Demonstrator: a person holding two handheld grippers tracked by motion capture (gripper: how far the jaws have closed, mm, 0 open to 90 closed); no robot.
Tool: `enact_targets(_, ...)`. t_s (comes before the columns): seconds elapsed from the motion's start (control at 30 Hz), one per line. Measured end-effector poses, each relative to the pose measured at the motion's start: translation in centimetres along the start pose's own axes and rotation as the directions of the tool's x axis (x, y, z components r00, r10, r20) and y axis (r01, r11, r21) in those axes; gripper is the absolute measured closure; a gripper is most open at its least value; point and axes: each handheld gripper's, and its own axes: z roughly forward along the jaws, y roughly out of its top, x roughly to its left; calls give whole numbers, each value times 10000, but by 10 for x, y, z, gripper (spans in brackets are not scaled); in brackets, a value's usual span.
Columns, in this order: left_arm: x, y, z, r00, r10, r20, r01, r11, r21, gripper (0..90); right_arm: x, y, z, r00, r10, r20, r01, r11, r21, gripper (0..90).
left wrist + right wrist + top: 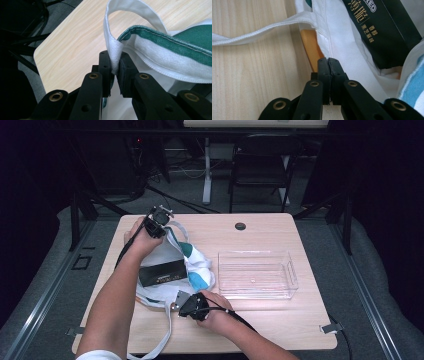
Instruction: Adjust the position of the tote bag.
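Observation:
A white tote bag [199, 265] with green and teal stripes lies open on the wooden table [260, 232]. A black snack box [162, 272] with gold lettering rests in its mouth. At the bag's far end my left gripper [162, 220] is shut on a white handle strap [130, 10], which loops up from the jaws [114, 56] beside the green-edged rim [175, 47]. By the bag's near edge, my right gripper [177, 304] is shut. Its tips [328, 61] touch the white fabric [342, 45], just below the black box [382, 30]. An orange flat piece [310, 47] shows under the bag.
A clear plastic bin [257, 275] stands empty to the right of the bag. The second strap [167, 330] trails over the table's front edge. A cable hole [240, 226] sits near the far edge. A chair [260, 165] and desk legs stand beyond the table.

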Motion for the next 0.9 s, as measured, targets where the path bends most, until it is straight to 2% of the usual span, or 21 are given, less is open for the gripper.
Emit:
enact_targets(0.1,-2,1,5,10000,19,-3,-19,10000,16,825,0,0,0,10000,-15,7,15,10000,94,889)
enact_targets(0.2,-5,2,11,9999,104,61,-105,9999,108,826,1,-1,3,9999,163,-27,-163,9998,-114,889)
enact_targets(0.63,-11,2,26,9986,-137,503,126,9996,240,827,1,-3,2,9999,139,-48,-140,9997,-196,886)
enact_targets(0.73,-11,0,29,9976,-114,685,91,9994,334,827,2,-3,3,9999,140,-49,-141,9997,-201,886)
enact_targets(0.9,-17,0,34,9975,61,710,-97,9987,504,824,1,-3,3,9998,211,-62,-212,9996,-201,885)
